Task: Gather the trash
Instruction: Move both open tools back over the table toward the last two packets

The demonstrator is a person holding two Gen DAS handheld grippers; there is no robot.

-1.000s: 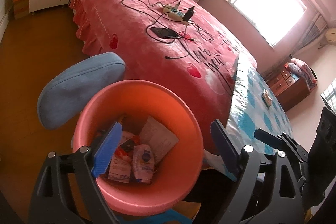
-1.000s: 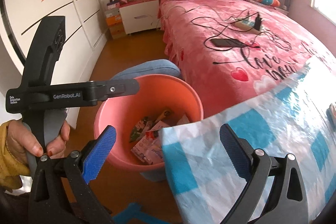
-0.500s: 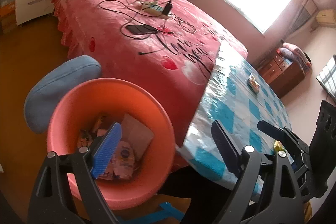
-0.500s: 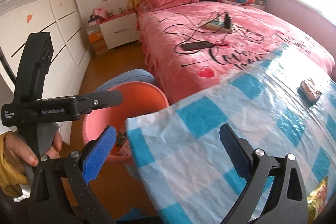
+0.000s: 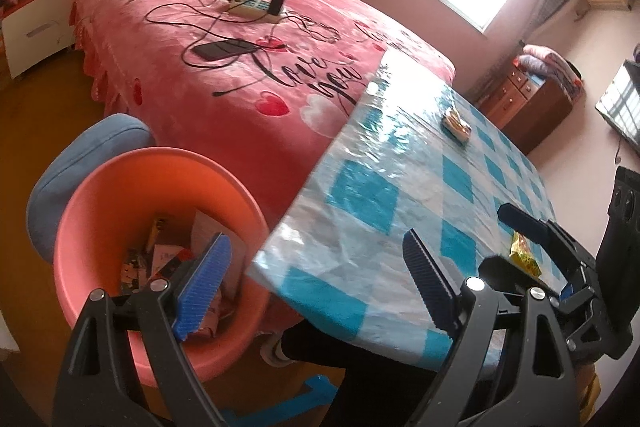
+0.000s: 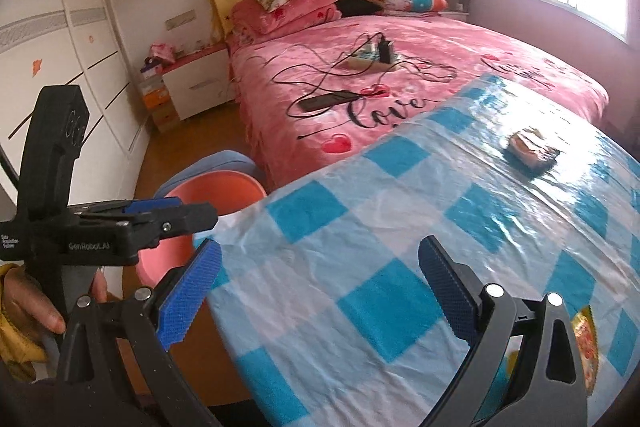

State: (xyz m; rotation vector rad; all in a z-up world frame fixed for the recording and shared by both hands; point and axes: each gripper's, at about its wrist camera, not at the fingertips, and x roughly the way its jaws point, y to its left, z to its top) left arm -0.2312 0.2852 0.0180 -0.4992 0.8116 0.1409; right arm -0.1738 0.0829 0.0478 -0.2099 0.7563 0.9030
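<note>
Bedroom w/ a pink bedspread (image 5: 240, 39) behind a table in blue-checked cloth (image 6: 360, 267); both grippers, left (image 5: 316, 287) & right (image 6: 320, 291), hung over its near edge, jaws spread wide w/ nothing in them. Orange bin (image 5: 100, 211) beside the table already had trash in it, so this looked like the reach-for-next-piece step. Prob next: yellow snack wrapper (image 5: 524, 255) near the right gripper, then the packet (image 6: 532, 147) farther across, needing a low pinch on flat foil.

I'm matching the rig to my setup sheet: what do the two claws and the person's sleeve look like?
Both claws are black plastic frames with silver rivets and ribbed blue pads. The left claw and right claw match in build. In the right wrist view the left unit's black handle carries white "GenRobot.AI" lettering, and the hand on it wears a yellow sleeve. No cables show.
</note>
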